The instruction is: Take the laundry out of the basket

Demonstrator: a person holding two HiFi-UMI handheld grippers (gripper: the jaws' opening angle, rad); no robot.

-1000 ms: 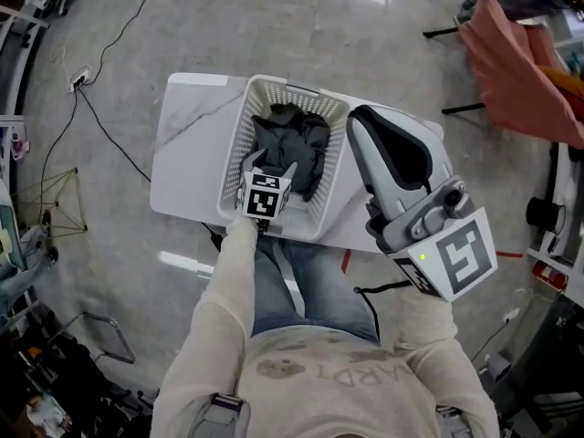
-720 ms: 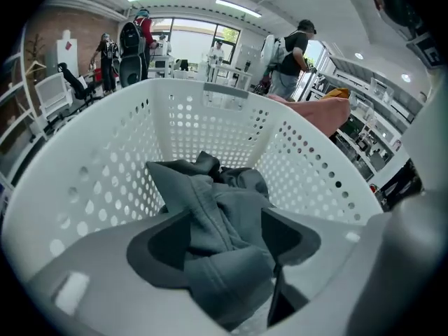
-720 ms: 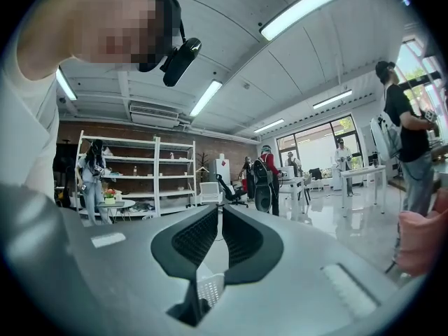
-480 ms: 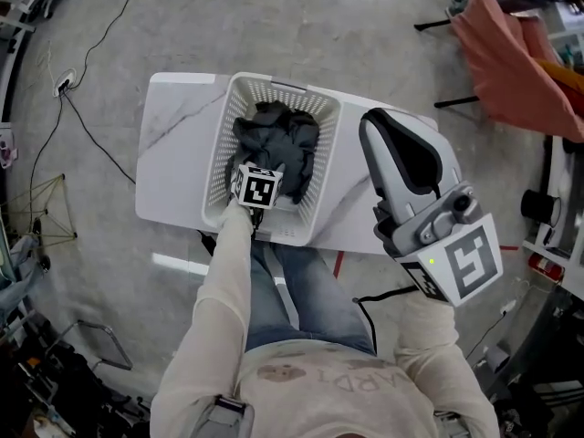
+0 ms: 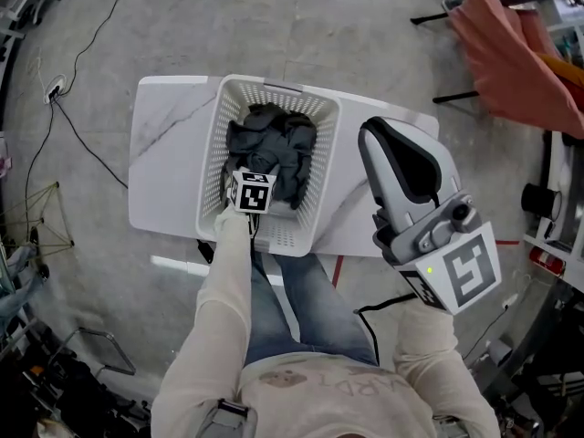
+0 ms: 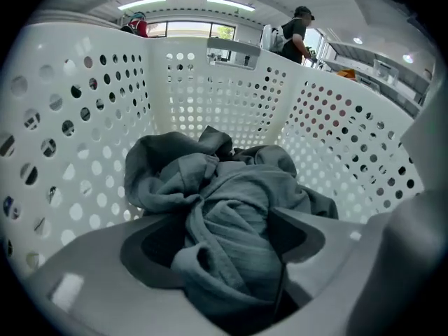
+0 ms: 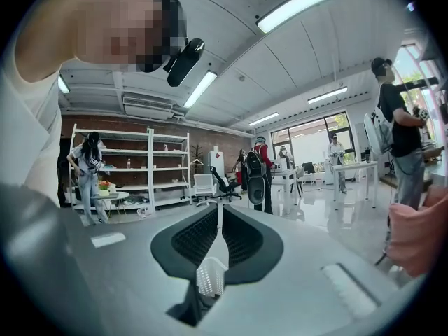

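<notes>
A white perforated laundry basket [image 5: 213, 167] stands on a white marble table [image 5: 169, 153]. Dark grey crumpled laundry [image 5: 274, 149] fills it. My left gripper [image 5: 258, 173] is down inside the basket's near end, its marker cube on top. In the left gripper view the basket wall [image 6: 91, 110] surrounds the grey laundry [image 6: 231, 208], and a bunched fold of it sits squeezed in the left gripper [image 6: 227, 238]. My right gripper [image 5: 379, 130] is held high at the right of the basket, over the table's right end. The right gripper [image 7: 218, 222] is shut and empty.
An orange cloth [image 5: 511, 53] hangs at the upper right by black stand legs [image 5: 438, 16]. Cables [image 5: 78, 89] run over the floor left of the table. Racks and equipment [image 5: 547, 235] crowd the right edge. Several people [image 7: 262, 170] stand in the far room.
The left gripper has sunk lower into the basket, onto the laundry, and its fingers no longer show in the head view. The right gripper has stayed raised at the right.
</notes>
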